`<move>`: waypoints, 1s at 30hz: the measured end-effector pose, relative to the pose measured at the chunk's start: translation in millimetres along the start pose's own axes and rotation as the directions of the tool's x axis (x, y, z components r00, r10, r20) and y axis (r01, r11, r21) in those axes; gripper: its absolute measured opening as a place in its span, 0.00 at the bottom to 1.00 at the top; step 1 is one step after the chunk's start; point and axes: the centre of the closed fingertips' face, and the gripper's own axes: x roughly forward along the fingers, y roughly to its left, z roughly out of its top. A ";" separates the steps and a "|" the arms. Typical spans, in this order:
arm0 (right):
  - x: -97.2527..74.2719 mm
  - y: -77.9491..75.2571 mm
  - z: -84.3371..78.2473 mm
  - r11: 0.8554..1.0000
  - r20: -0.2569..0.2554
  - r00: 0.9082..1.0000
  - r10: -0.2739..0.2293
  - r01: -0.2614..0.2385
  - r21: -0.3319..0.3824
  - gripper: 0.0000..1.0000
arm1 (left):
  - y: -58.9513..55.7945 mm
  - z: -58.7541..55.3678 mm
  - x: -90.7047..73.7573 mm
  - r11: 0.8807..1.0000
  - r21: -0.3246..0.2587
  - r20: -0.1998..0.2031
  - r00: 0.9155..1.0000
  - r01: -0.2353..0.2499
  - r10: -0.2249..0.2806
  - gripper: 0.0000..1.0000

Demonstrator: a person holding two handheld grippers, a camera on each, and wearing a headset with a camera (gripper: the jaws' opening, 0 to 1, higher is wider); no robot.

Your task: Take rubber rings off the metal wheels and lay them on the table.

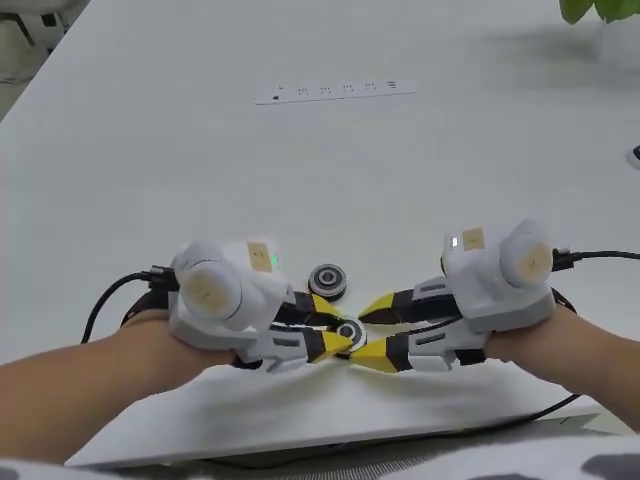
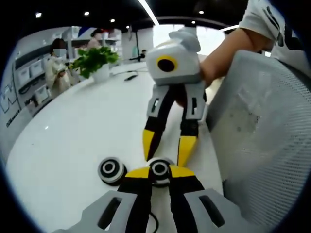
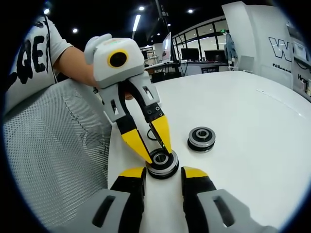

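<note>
Head view has one metal wheel (image 1: 348, 332) by the near edge of the worktop (image 1: 300, 180), left fingers (image 1: 322, 304) clamped on it, right fingers (image 1: 380, 304) narrow round its rim, can't tell if biting. Looks like ring-peeling time, next the right must hook the rubber ring (image 3: 157, 171) and pull

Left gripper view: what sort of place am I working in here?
Probably an open-plan office or lab: a long white table, a potted plant at its far end, recessed ceiling spotlights, and monitors in the right gripper view.
</note>
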 end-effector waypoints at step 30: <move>-4.8 -1.1 -7.7 1.000 -0.036 0.999 -0.007 0.007 -0.011 0.13 | 3.1 -3.3 1.4 1.000 0.011 0.003 1.000 -0.011 0.011 0.13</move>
